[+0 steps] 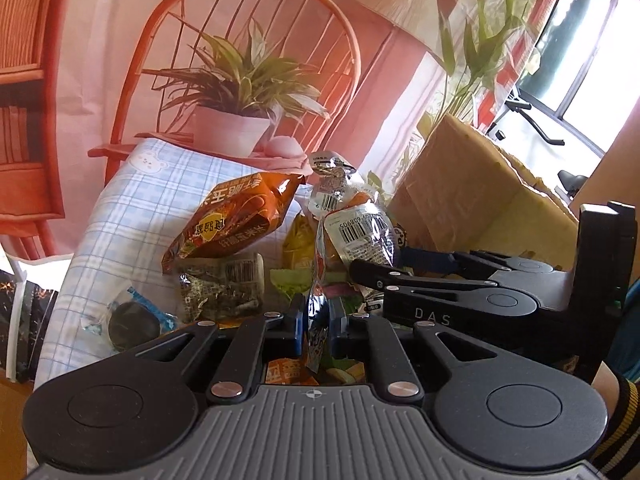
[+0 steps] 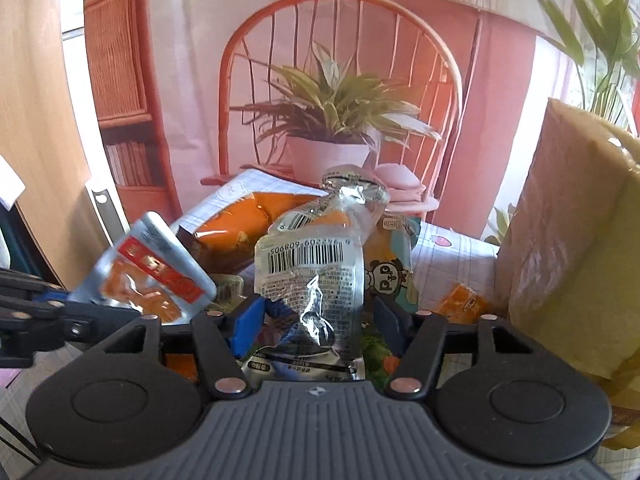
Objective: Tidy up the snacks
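A heap of snack packets lies on a blue checked cloth point(image 1: 132, 208). My left gripper point(image 1: 316, 316) is shut on the lower edge of a silver packet with red and orange print point(image 2: 152, 268); seen edge-on in the left wrist view, the packet point(image 1: 318, 280) stands up from the jaws. My right gripper point(image 2: 316, 316) holds a crinkled clear packet with a barcode point(image 2: 310, 272) upright between its blue pads. That packet point(image 1: 360, 236) shows just behind the left one, with the right gripper point(image 1: 372, 280) coming in from the right.
An orange bag point(image 1: 236, 220) tops the heap, a green-brown packet point(image 1: 220, 284) below it, and a round dark biscuit in blue wrap point(image 1: 128, 320) at the left. A panda-print packet point(image 2: 388, 276) and a small orange packet point(image 2: 464, 300) lie nearby. A cardboard box point(image 2: 568, 240) stands at the right.
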### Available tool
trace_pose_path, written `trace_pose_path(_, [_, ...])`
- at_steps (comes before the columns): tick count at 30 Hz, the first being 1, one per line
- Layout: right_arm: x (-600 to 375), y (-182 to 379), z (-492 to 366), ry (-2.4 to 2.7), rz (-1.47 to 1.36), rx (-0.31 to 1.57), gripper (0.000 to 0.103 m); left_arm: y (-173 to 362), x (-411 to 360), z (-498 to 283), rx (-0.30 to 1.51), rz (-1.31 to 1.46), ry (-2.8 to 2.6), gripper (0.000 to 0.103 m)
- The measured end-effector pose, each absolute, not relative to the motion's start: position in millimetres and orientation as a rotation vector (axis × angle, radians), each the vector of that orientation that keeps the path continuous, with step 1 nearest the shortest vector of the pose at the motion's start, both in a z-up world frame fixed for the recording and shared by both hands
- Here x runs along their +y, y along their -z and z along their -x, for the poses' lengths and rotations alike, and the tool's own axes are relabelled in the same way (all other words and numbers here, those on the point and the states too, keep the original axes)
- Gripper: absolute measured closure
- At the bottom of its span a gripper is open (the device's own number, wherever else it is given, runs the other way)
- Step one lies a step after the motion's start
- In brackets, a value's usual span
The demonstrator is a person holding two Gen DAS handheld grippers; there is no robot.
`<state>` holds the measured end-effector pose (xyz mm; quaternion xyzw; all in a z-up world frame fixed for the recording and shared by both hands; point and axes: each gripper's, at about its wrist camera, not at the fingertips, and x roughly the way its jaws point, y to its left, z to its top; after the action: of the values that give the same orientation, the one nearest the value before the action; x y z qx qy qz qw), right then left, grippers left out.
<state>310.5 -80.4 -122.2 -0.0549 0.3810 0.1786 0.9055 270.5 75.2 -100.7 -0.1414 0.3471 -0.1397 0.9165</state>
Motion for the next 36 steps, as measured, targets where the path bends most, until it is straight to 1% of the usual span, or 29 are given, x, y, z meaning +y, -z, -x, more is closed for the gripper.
trace_pose_path(1, [-81,123,-311,-0.374,0.107,0.789,0.047,100,76,-271,0.712,0.294,0.287,0.091])
trace_pose_path(3, [-83,121,-308,-0.379,0.096,0.782,0.05,99,76,-271,0.708,0.299,0.284,0.091])
trace_pose_path(5, [-86,118,-304,-0.386,0.083,0.773,0.054,99,77,-271,0.706,0.3,0.281,0.091])
trace_pose_path(7, [-90,115,-301,-0.394,0.059,0.766,0.055,98,76,-271,0.704,0.298,0.279,0.091])
trace_pose_path(18, [-120,94,-280,-0.426,-0.073,0.734,0.056,85,67,-260,0.685,0.282,0.269,0.091])
trace_pose_path(24, [-148,76,-267,-0.424,-0.116,0.681,0.056,64,50,-254,0.649,0.256,0.288,0.091])
trace_pose_path(30, [-193,45,-267,-0.404,-0.111,0.598,0.056,37,11,-256,0.602,0.242,0.34,0.091])
trace_pose_path(36, [-256,11,-274,-0.354,-0.106,0.535,0.056,0,-54,-267,0.534,0.205,0.446,0.091])
